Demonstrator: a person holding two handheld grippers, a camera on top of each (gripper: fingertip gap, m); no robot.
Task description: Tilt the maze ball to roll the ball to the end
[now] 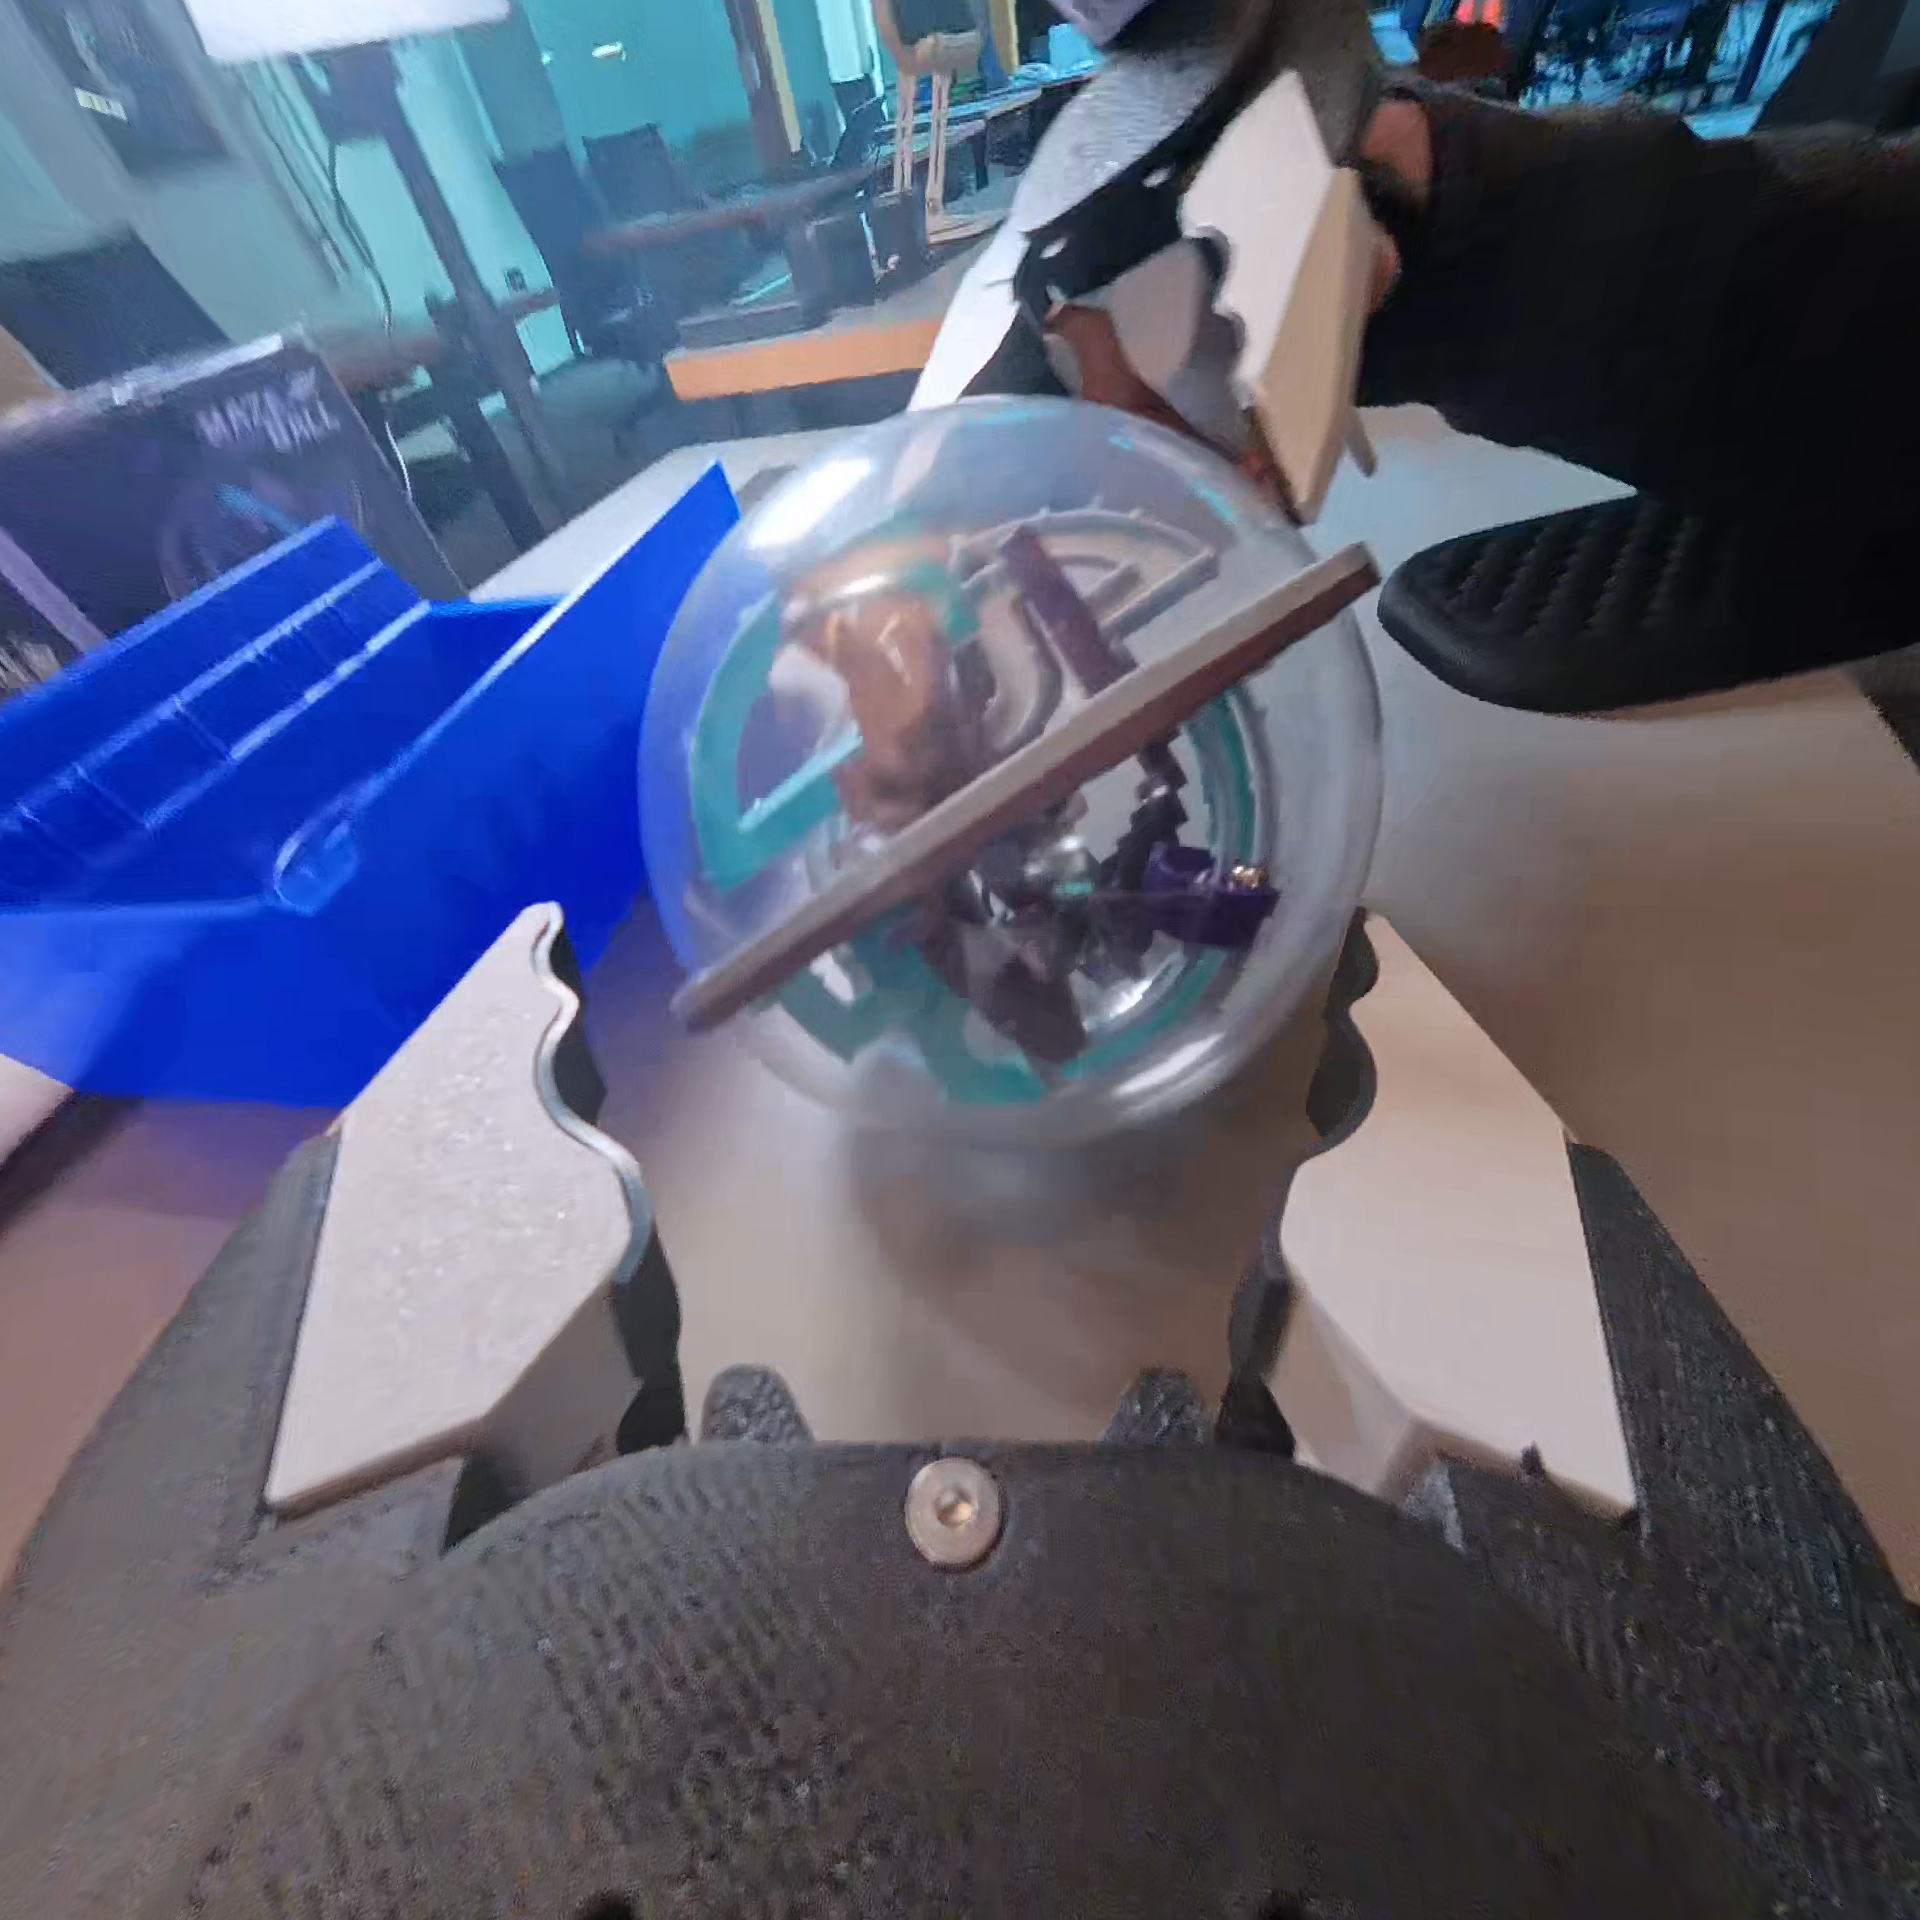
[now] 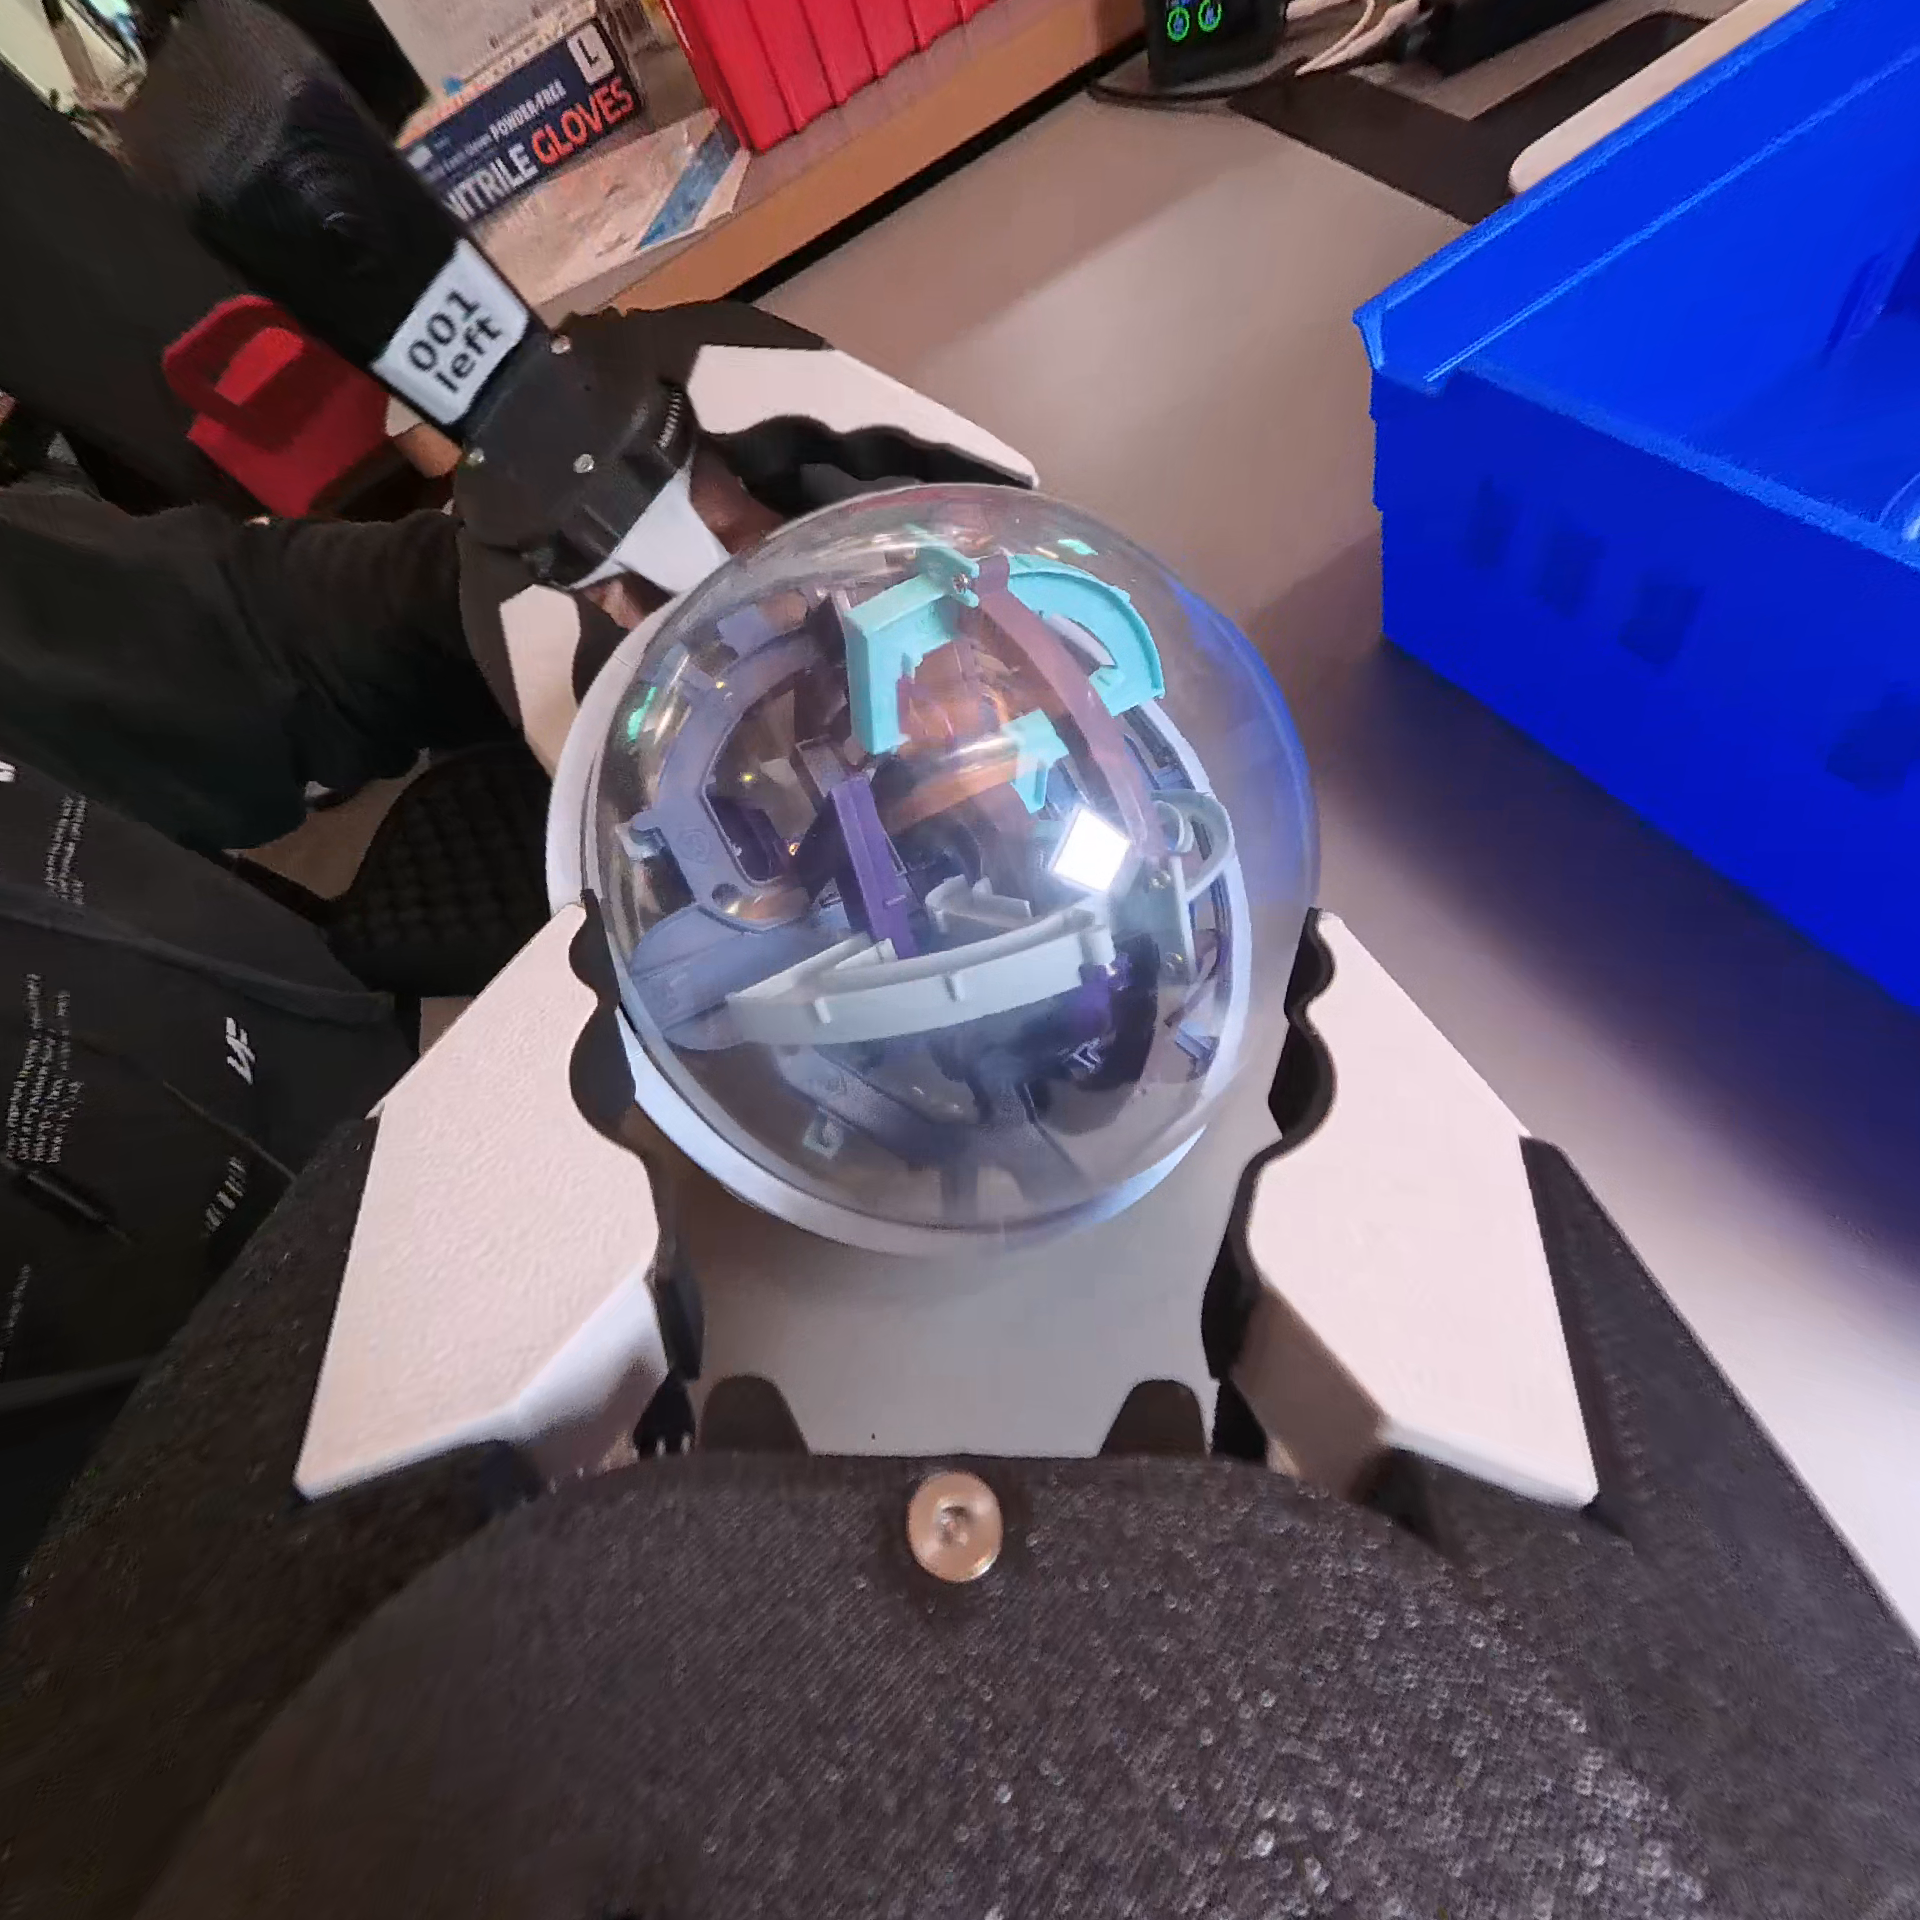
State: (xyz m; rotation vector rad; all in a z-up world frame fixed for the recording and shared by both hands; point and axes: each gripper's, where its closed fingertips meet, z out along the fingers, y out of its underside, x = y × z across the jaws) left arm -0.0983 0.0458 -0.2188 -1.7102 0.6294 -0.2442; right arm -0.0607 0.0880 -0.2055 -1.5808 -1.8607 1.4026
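Observation:
The maze ball (image 1: pixel 1008 769) is a clear sphere with teal, purple and brown tracks and a pale band tilted across it. It hangs just above the table (image 1: pixel 1558 1039), over its own shadow. My right gripper (image 2: pixel 945 925) is shut on the ball (image 2: pixel 935 862), one finger on each side. In the left wrist view this gripper (image 1: pixel 1216 436) reaches the ball's upper far side. My left gripper (image 1: pixel 956 935) is open around the ball's near lower part, with a gap at its left finger. It also shows beyond the ball (image 2: pixel 717 551). A small silvery ball (image 1: pixel 1060 862) seems to sit by the band.
A blue plastic bin (image 1: pixel 312 779) stands beside the ball, at the right in the right wrist view (image 2: pixel 1662 520). A dark box (image 1: pixel 156 468) stands behind it. A black chair (image 1: pixel 1558 613) and a dark sleeve (image 2: pixel 156 644) are nearby. A glove box (image 2: pixel 540 135) lies on a far desk.

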